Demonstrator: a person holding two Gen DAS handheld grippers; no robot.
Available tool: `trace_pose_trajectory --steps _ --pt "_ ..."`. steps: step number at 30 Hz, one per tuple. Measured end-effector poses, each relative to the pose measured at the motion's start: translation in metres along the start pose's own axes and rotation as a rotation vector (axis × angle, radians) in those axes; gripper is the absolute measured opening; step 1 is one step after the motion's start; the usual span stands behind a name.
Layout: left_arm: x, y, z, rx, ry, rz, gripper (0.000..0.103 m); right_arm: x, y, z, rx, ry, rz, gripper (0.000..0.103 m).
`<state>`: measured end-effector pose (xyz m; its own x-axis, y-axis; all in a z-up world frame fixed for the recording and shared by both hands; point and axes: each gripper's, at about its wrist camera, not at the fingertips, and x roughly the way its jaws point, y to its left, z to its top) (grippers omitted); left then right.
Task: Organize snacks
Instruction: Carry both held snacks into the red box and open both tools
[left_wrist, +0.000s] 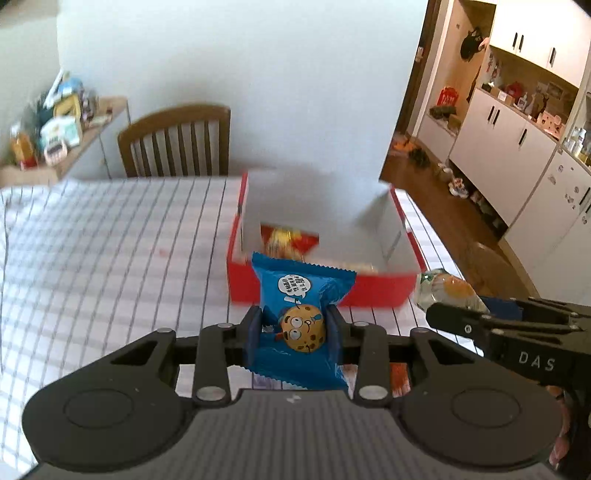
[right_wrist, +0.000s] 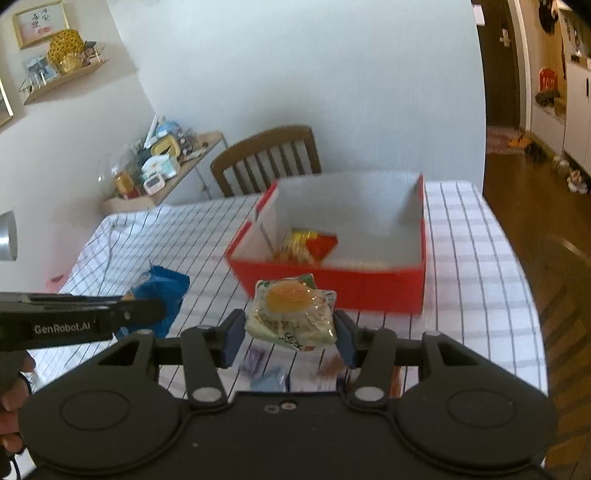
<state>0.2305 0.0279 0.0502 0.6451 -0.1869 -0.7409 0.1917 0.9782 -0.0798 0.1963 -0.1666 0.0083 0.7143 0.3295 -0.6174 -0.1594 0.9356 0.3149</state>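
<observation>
My left gripper (left_wrist: 293, 326) is shut on a blue cookie packet (left_wrist: 301, 314), held above the checked tablecloth just short of the red box (left_wrist: 317, 291). The right gripper (right_wrist: 290, 332) is shut on a clear green-and-white packet with an orange centre (right_wrist: 293, 312), also in the air before the red box (right_wrist: 332, 286). Each gripper shows from the side in the other's view: the right gripper (left_wrist: 436, 314) with its packet (left_wrist: 448, 290), the left gripper (right_wrist: 159, 310) with the blue packet (right_wrist: 160, 291). A red-and-yellow snack (right_wrist: 308, 245) lies inside the box.
Several small snack packets (right_wrist: 266, 373) lie on the tablecloth (left_wrist: 110, 258) under the grippers. A wooden chair (left_wrist: 177, 142) stands behind the table. A cluttered side shelf (right_wrist: 162, 162) is at the back left. The table's right edge (right_wrist: 532, 302) drops to wooden floor.
</observation>
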Motion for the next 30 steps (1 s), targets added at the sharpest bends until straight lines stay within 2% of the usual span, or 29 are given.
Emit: trace_pose_trajectory --steps 6,15,23,30 --pt "0.036 -0.002 0.048 0.038 -0.002 0.028 0.035 0.025 -0.004 0.036 -0.012 -0.022 -0.041 0.05" --pt "0.098 -0.001 0.088 0.088 0.04 0.043 0.035 0.076 -0.018 0.071 -0.022 -0.011 -0.111 0.05" --pt "0.168 -0.007 0.108 0.152 0.118 0.049 0.035 0.138 -0.039 0.08 -0.003 0.073 -0.177 0.05" --pt "0.217 -0.008 0.107 0.182 0.193 0.032 0.035 0.186 -0.057 0.074 0.019 0.179 -0.225 0.05"
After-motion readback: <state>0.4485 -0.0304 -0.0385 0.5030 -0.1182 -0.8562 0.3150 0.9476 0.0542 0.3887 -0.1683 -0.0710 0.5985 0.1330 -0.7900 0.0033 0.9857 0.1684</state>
